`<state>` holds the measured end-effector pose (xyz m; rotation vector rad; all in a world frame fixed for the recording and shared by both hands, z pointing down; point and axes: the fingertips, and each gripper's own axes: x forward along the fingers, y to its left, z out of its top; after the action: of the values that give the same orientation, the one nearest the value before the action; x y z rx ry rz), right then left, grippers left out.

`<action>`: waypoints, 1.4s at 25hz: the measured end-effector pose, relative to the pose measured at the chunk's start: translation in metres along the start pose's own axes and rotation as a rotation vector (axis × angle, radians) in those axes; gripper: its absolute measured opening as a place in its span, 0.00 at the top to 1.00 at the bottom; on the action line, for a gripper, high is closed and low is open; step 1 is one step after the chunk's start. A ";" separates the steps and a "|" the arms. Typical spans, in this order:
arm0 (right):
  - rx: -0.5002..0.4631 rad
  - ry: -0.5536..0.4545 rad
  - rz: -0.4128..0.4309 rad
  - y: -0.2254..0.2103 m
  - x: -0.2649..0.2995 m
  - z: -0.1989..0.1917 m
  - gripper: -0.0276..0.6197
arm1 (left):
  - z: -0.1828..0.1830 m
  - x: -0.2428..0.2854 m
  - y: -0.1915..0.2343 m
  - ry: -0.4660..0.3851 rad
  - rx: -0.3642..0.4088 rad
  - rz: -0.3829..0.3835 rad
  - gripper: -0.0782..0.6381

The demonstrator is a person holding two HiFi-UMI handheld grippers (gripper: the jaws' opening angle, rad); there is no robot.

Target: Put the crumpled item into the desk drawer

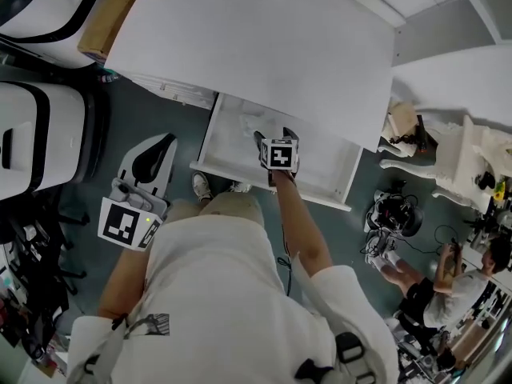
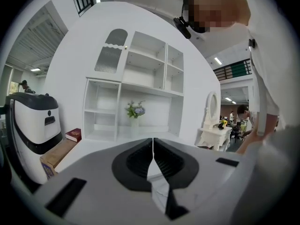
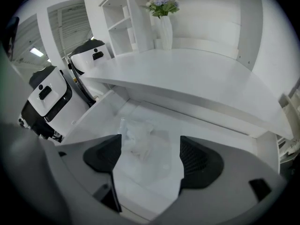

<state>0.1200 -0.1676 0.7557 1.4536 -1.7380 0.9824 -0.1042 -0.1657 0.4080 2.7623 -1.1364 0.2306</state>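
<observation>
Nearest to you, your left gripper [image 1: 160, 146] is hanging low by your left hip, outside the drawer's left front corner. Its own view shows its 2 jaws pressed together with nothing between them [image 2: 153, 146], and it is pointing at the shelving above the desk, not at the drawer.

A little farther out, your right gripper [image 1: 276, 138] is hovering above the open desk drawer [image 1: 320, 197] and tilting steeply down into it. Its 2 jaws are standing wide apart and are gripping nothing [image 3: 150, 156].

Beyond and below those open jaws, the crumpled item [image 3: 136, 137], a pale, see-through wad, is lying on the drawer floor. In the right gripper view it is sitting off-centre, nearer the left jaw than the right, and neither pad is touching it. It is a loose lump with no clear long axis. From your head view it is showing faintly in the drawer's left half [image 1: 244, 126].

Farthest away, the white desk top [image 1: 264, 46] is overhanging the back of the drawer.

Judging from this, the item is already in place. The drawer is left to close, and its front edge is lying between your 2 grippers.
</observation>
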 end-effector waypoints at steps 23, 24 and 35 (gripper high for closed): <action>0.132 -0.125 -0.090 -0.035 -0.119 -0.042 0.49 | 0.020 0.003 -0.042 -0.109 -0.018 -0.162 0.86; 0.145 -0.135 -0.086 -0.036 -0.121 -0.042 0.51 | 0.021 0.003 -0.042 -0.112 -0.015 -0.161 0.86; 0.294 -0.266 -0.052 -0.054 -0.149 -0.038 0.72 | 0.038 0.005 -0.057 -0.137 0.019 -0.156 0.86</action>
<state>0.1990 -0.0664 0.6544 1.8800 -1.7835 1.0930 -0.0567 -0.1365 0.3675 2.9041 -0.9445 0.0354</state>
